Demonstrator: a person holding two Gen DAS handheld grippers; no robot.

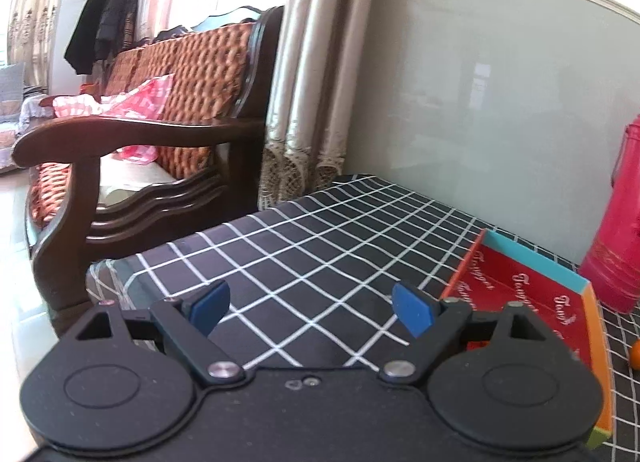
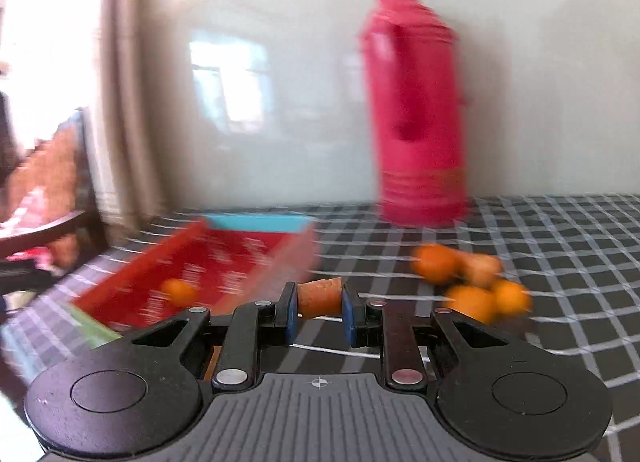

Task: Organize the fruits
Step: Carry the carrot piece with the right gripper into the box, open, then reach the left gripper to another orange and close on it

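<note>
The right gripper (image 2: 319, 312) is clamped on an orange, carrot-like piece (image 2: 320, 298), which sits crosswise between its blue pads above the checked tablecloth (image 2: 560, 262). Ahead and to its left lies the red tray (image 2: 224, 262) with one small orange fruit (image 2: 179, 291) inside — ahead to its right, a blurred cluster of orange fruits (image 2: 472, 282) rests on the cloth, the pink thermos (image 2: 420, 110) behind them. The left gripper (image 1: 312, 308) hangs wide and empty, the tray just to its right.

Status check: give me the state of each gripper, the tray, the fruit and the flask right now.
left gripper: open, empty.
right gripper: shut on an orange fruit piece.
red tray: holds one orange.
loose fruit pile: on the tablecloth, outside the tray.
red thermos: upright.
</note>
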